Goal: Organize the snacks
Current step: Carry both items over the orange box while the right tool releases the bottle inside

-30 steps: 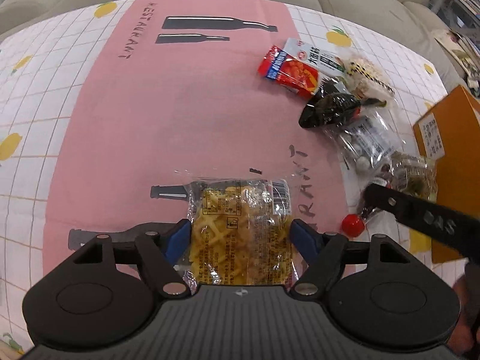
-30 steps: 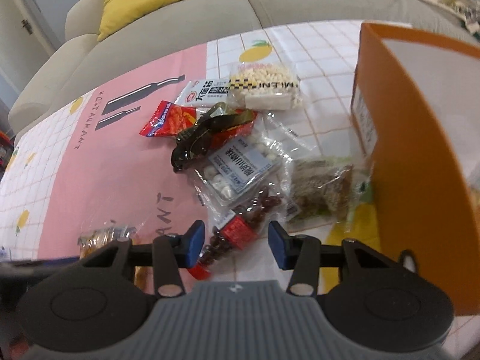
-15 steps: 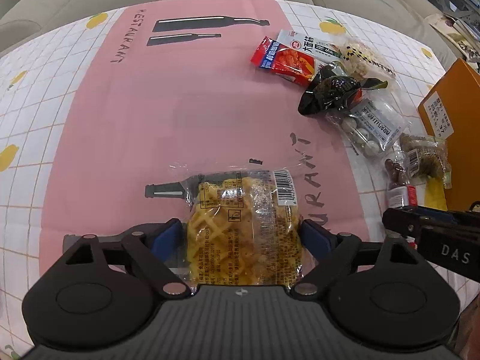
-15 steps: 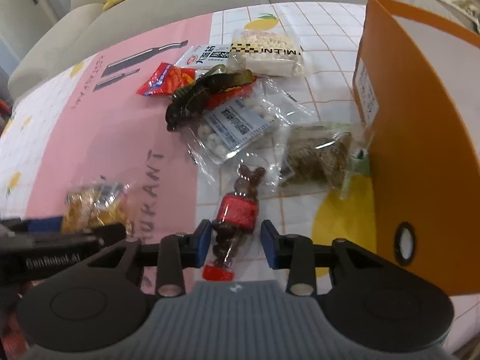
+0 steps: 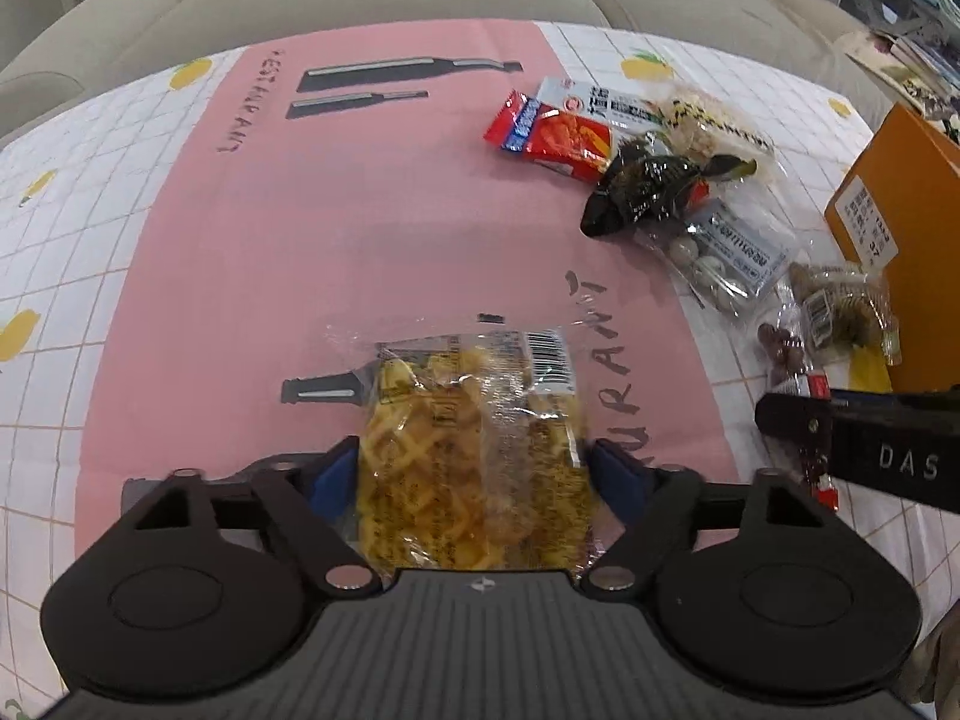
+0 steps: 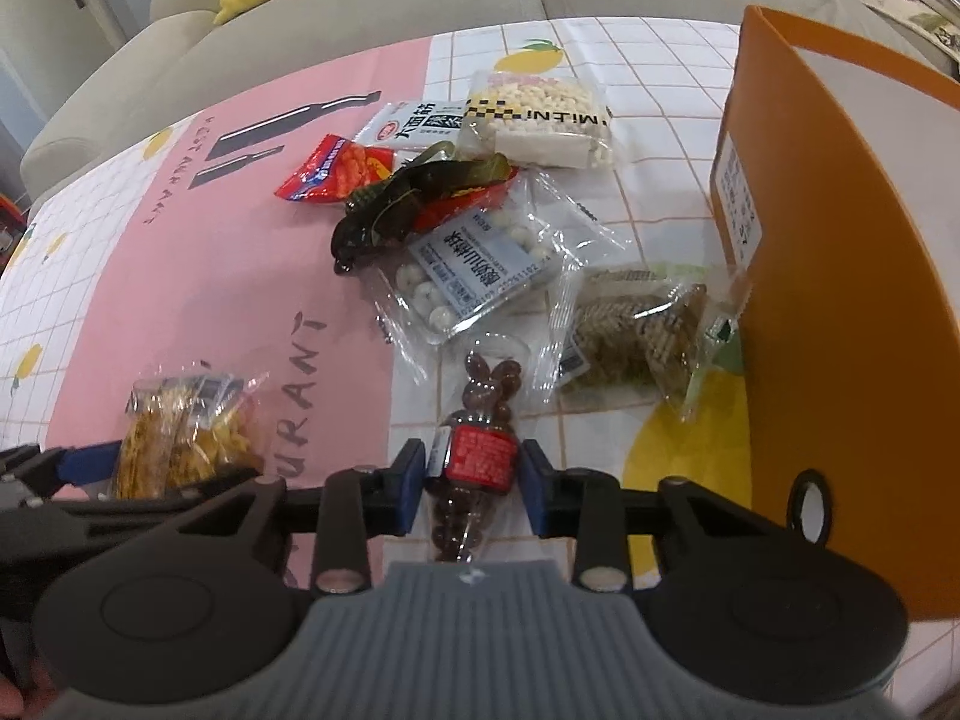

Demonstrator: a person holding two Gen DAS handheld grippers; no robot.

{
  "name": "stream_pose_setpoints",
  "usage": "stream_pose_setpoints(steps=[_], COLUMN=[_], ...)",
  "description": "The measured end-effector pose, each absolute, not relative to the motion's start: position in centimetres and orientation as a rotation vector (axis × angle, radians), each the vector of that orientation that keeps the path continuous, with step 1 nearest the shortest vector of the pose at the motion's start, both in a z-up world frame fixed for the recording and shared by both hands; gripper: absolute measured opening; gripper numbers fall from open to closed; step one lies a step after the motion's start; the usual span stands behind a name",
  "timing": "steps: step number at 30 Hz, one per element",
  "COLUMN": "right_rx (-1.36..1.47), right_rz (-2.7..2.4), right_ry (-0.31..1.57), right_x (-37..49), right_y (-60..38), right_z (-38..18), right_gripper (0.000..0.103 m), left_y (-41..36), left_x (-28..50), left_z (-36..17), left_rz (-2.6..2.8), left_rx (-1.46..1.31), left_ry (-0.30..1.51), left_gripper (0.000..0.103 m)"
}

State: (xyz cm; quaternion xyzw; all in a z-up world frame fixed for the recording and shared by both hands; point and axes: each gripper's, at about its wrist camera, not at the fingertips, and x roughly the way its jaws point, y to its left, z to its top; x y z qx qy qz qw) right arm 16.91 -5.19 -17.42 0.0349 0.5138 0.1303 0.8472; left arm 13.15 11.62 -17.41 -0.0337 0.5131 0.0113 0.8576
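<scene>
My left gripper [image 5: 474, 468] is shut on a clear bag of yellow lattice crisps [image 5: 474, 438], held over the pink tablecloth. That bag also shows in the right wrist view [image 6: 180, 426]. My right gripper [image 6: 474, 468] is shut on a clear pack of dark brown balls with a red label [image 6: 480, 450]. Its finger shows at the right edge of the left wrist view [image 5: 864, 450]. An orange box [image 6: 852, 312] stands at the right.
A heap of snack packs lies ahead: a red packet [image 6: 336, 174], a dark wrapped snack [image 6: 390, 216], a clear pack of white balls [image 6: 474, 270], a pale puffs bag [image 6: 540, 114], a brown snack bag [image 6: 636, 330]. A sofa [image 6: 360, 6] runs behind the table.
My right gripper has closed on the brown-ball pack and lifted it. My left gripper has kept the crisps bag and drawn back slightly.
</scene>
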Motion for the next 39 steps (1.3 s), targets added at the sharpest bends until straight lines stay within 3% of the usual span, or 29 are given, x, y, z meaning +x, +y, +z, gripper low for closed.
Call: stream_pose_setpoints(steps=[7, 22, 39], right_rx=[0.069, 0.046, 0.153], right_rz=[0.301, 0.355, 0.369], right_ry=[1.088, 0.983, 0.855], right_x=[16.3, 11.7, 7.6], right_y=[-5.6, -8.0, -20.0], right_z=[-16.9, -9.6, -2.0], right_gripper=[0.031, 0.031, 0.031], left_y=[11.3, 8.0, -3.7], left_x=[12.3, 9.5, 9.2], left_z=[-15.5, -7.0, 0.8], left_rz=[0.024, -0.028, -0.286], left_rx=[-0.101, -0.102, 0.031], left_ry=[1.069, 1.011, 0.907], left_gripper=[0.083, 0.083, 0.083])
